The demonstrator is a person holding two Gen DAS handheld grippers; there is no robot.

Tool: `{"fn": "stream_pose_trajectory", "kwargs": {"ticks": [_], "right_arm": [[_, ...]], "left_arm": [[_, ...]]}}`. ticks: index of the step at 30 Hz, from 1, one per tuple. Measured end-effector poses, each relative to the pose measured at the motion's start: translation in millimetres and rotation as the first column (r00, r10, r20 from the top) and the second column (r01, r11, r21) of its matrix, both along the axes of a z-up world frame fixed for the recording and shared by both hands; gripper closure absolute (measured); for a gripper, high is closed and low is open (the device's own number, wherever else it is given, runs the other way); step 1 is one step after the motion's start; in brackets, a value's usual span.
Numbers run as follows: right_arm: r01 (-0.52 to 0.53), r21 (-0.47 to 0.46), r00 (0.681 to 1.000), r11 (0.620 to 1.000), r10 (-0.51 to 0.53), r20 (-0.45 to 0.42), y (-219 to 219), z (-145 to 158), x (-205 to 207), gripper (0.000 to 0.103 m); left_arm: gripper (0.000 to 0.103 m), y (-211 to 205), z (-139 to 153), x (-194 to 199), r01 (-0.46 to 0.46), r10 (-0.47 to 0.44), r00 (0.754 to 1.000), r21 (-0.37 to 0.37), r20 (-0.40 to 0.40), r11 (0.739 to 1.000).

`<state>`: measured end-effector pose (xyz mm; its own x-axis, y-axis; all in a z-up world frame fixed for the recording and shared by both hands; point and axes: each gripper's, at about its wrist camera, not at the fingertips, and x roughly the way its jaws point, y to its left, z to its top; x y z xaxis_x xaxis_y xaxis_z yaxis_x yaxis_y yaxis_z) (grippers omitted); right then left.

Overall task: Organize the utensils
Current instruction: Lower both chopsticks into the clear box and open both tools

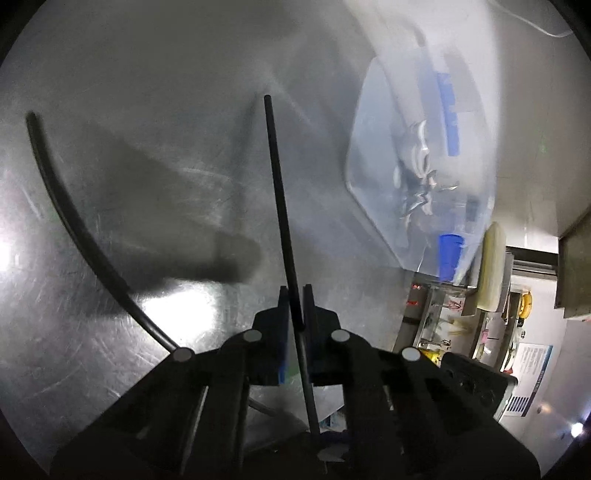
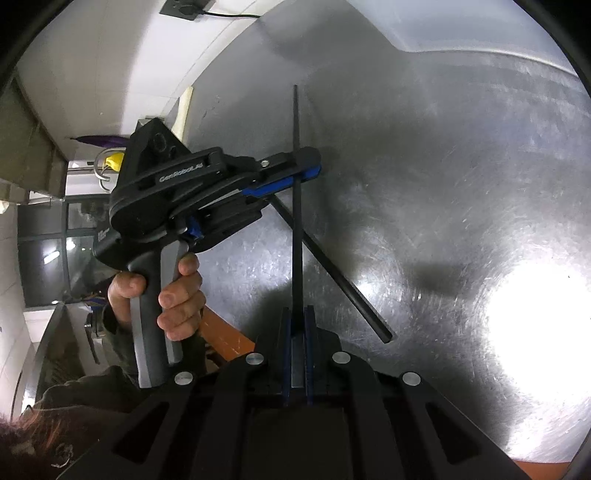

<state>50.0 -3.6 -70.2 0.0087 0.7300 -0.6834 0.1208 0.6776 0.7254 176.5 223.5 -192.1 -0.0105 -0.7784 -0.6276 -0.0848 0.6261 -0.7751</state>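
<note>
My left gripper (image 1: 295,306) is shut on a thin black chopstick (image 1: 277,177) that runs up between its fingers over the steel table (image 1: 166,92). The right wrist view shows the same chopstick (image 2: 295,125) clamped at its near end by my shut right gripper (image 2: 297,325). Farther along it sits the left gripper (image 2: 308,166), held by a hand (image 2: 181,295). A second black chopstick (image 2: 343,284) lies slantwise on the table beneath; it also shows as the chopstick (image 1: 74,221) at the left.
A clear plastic container (image 1: 417,147) holding metal cutlery and blue items stands at the right of the table. A pale round board (image 1: 491,266) leans at the table's edge, with shelves beyond. A wall socket with a cable (image 2: 184,7) is at the back.
</note>
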Motion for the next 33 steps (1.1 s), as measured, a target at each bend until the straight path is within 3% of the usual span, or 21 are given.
{"fn": "stream_pose_trajectory", "kwargs": {"ticks": [6,10,12,14,15,20,23,27,30,33], "right_arm": [[-0.023,-0.006,0.988,1.000,0.024,0.153,-2.3,47.6,7.3,0.096],[0.003,-0.046,0.959,0.999,0.010,0.282,-29.3,91.4,24.9,0.096],[0.044,-0.080,0.940,0.996,-0.014,0.340,-53.0,112.4,42.8,0.096],[0.098,-0.109,0.923,0.989,-0.049,0.383,-77.8,126.9,63.4,0.096],[0.122,-0.125,0.914,0.985,-0.063,0.401,-91.8,133.2,77.1,0.096],[0.190,-0.170,0.922,0.967,-0.116,0.368,-143.1,120.5,136.8,0.095],[0.190,-0.185,0.951,0.964,-0.134,0.277,-162.4,82.0,162.6,0.096],[0.179,-0.182,0.972,0.967,-0.146,0.184,-168.2,37.2,179.9,0.098],[0.185,-0.194,0.977,0.963,-0.159,0.142,-173.1,19.1,188.8,0.098],[0.199,-0.222,0.975,0.955,-0.171,0.139,-176.2,12.2,192.8,0.096]], "left_arm": [[0.097,-9.1,73.9,7.0,0.020,-0.007,0.980,-0.062,0.200,0.998],[0.097,-50.3,140.1,34.4,0.114,-0.074,0.928,-0.091,0.364,0.989],[0.097,-84.3,174.5,62.0,0.168,-0.117,0.886,-0.074,0.448,0.983],[0.097,-117.9,195.2,91.5,0.212,-0.162,0.859,-0.049,0.485,0.976],[0.097,-133.4,199.5,108.0,0.223,-0.172,0.859,-0.050,0.482,0.973],[0.097,-203.7,181.3,177.6,0.258,-0.249,0.875,0.035,0.415,0.965],[0.097,-231.9,151.2,197.3,0.267,-0.286,0.890,0.101,0.355,0.958],[0.097,-259.0,99.1,213.9,0.291,-0.342,0.908,0.222,0.243,0.930],[0.097,-274.6,86.5,209.7,0.323,-0.400,0.885,0.306,0.239,0.896],[0.097,-287.1,80.4,206.1,0.340,-0.418,0.883,0.323,0.214,0.883]]}}
